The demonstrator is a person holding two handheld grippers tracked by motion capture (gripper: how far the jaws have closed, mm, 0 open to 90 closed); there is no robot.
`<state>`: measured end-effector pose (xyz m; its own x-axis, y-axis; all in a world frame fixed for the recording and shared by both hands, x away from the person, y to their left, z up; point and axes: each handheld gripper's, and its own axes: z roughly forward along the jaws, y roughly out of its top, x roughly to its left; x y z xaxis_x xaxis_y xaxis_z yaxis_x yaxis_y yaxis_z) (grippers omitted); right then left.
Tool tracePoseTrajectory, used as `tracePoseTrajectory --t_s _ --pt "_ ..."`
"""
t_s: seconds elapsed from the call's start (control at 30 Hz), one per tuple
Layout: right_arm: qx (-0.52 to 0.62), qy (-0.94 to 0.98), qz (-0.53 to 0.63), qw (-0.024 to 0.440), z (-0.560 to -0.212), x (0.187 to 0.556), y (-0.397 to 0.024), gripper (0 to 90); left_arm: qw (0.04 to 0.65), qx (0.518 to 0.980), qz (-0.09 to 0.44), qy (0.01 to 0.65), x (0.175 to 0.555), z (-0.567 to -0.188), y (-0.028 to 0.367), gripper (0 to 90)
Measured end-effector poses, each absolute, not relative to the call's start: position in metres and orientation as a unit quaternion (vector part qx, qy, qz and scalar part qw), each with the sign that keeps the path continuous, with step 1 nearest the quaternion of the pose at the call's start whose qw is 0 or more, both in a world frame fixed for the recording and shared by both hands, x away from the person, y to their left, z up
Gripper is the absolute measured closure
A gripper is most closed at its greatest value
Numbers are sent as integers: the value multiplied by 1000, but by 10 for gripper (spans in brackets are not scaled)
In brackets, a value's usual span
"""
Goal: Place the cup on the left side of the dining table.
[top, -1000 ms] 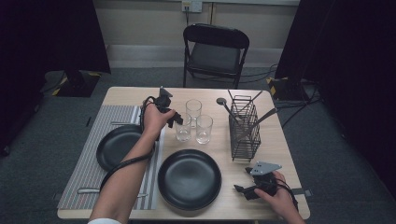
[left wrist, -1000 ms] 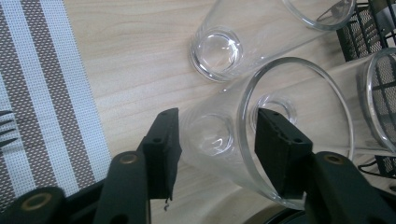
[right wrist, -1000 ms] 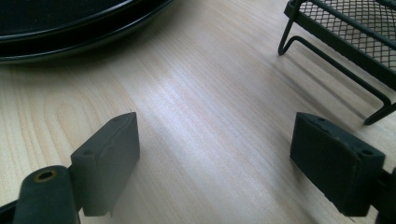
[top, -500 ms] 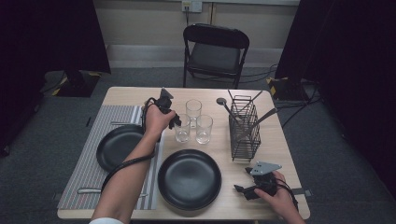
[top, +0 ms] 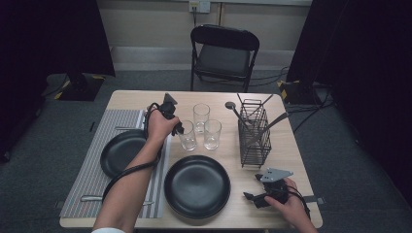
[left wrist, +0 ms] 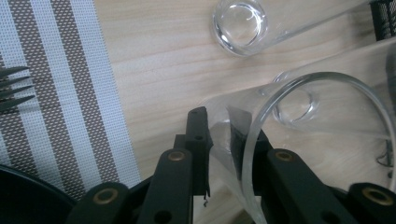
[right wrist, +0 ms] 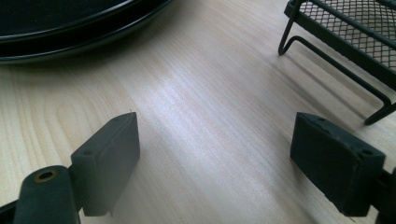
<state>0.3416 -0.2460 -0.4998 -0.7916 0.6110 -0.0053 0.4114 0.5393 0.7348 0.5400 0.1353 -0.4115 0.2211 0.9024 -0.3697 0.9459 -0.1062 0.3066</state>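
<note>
Your left gripper (top: 180,129) has just been closing on the wall of the near-left glass (top: 187,136), and in the left gripper view one jaw sits outside the rim and the other inside, the pads pinching the clear wall of that glass (left wrist: 299,140); the glass stands upright near the middle of the table (top: 291,160), just beside the placemat's (top: 97,165) right edge; two more glasses stand close by, one (top: 212,134) just to its right, the other (top: 201,117) behind them toward the far edge; your left hand (top: 160,127) reaches in across the left plate (top: 121,151), which lies on the striped placemat, with a fork (left wrist: 14,88) on the mat in the left gripper view; a second black plate (top: 197,186) sits at the near edge, in front of the glasses; a wire caddy (top: 254,133) holding utensils stands toward the right edge, well apart from the held glass; your right gripper (top: 256,199) rests low at the near right corner, its jaws spread wide with bare wood between them in the right gripper view (right wrist: 215,154), gripping nothing; that view has the plate's rim (right wrist: 70,32) at upper left and the caddy's foot (right wrist: 336,42) at upper right; a folding chair (top: 223,53) stands beyond the far edge.
</note>
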Motion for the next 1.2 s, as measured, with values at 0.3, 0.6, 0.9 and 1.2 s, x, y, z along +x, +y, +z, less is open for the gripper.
tracePoseTrajectory --t_s 0.3,0.6,0.9,1.2 --pt "294 868 379 131 -500 342 -246 149 234 745 -56 623 538 -418 148 843" --pt "293 868 379 131 -500 342 -246 148 246 742 -79 619 533 -418 154 850" --pt "293 868 379 131 -500 342 -246 148 261 746 -83 607 527 -403 157 850" --pt "293 868 379 131 -500 342 -246 148 264 743 -87 608 518 -392 169 850"
